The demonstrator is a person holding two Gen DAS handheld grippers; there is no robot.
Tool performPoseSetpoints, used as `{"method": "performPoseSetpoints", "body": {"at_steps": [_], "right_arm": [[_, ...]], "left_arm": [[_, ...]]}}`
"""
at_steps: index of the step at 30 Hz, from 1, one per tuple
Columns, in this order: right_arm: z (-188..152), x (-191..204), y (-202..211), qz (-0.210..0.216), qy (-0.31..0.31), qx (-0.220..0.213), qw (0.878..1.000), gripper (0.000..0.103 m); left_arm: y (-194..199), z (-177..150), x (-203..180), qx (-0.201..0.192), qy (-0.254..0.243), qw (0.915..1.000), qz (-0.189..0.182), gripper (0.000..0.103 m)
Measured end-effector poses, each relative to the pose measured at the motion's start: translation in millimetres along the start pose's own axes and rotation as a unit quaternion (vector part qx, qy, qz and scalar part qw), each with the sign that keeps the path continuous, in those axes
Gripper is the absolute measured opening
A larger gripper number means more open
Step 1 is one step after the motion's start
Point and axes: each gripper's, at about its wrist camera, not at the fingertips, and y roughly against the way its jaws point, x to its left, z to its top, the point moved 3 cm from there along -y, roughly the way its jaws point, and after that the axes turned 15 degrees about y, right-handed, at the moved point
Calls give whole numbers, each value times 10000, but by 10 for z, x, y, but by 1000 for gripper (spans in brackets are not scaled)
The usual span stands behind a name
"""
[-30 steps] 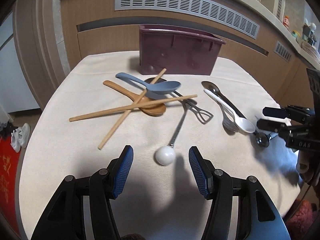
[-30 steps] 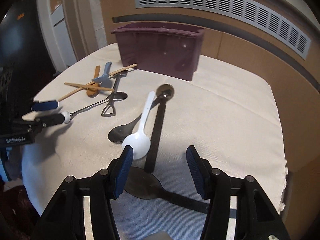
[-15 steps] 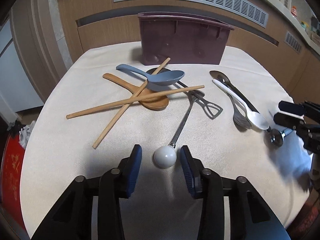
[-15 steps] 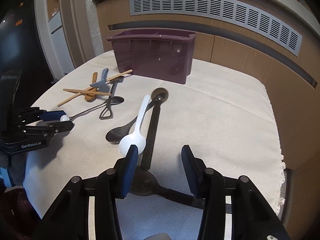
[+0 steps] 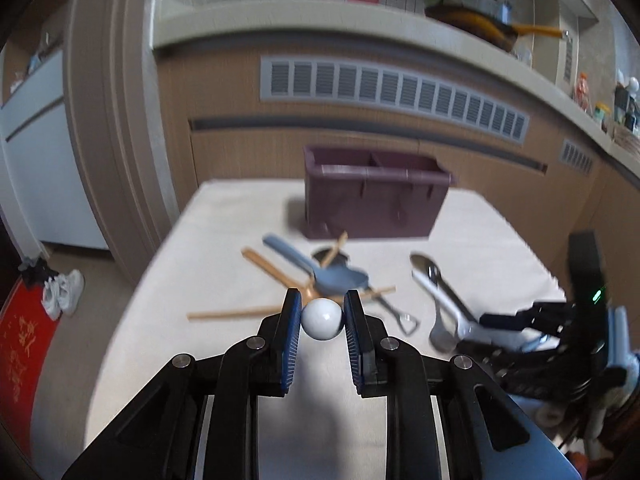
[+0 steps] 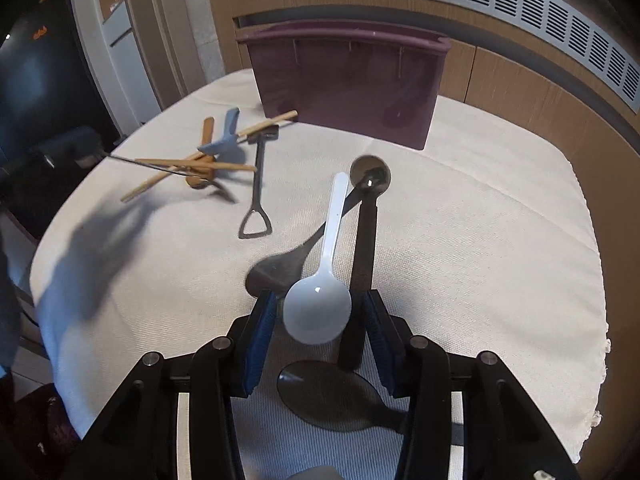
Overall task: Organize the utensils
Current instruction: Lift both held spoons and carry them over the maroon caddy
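Observation:
My left gripper [image 5: 321, 317] is shut on the white ball end of a thin metal utensil [image 5: 322, 318] and holds it raised off the table; its shaft shows in the right wrist view [image 6: 152, 165]. My right gripper [image 6: 318, 314] has its jaws close around the bowl of a white plastic spoon [image 6: 320, 308]; small gaps show on both sides. The spoon lies over a black spoon [image 6: 276, 268] and beside a black ladle [image 6: 366, 216]. The purple utensil holder [image 6: 348, 80] stands at the back of the table.
Wooden chopsticks [image 6: 188, 164], a blue spoon [image 6: 224, 136], a wooden spoon [image 6: 206, 132] and a small shovel-handled utensil [image 6: 256, 204] lie in a pile left of centre. The cream tablecloth [image 6: 480, 240] ends close at the right. Wooden cabinets stand behind.
My left gripper closed on the white ball and lifted it, tilting the view upward. My right gripper narrowed and moved forward around the white spoon's bowl.

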Motion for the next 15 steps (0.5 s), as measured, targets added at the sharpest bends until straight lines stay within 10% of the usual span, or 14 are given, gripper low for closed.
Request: {"method": "performPoseSetpoints", "body": {"at_steps": [15], "right_arm": [[281,25,1000,-680,363,-1252,9891,32]], "left_arm": [[287,139,-156,-334,-36,9994,-130,22]]}}
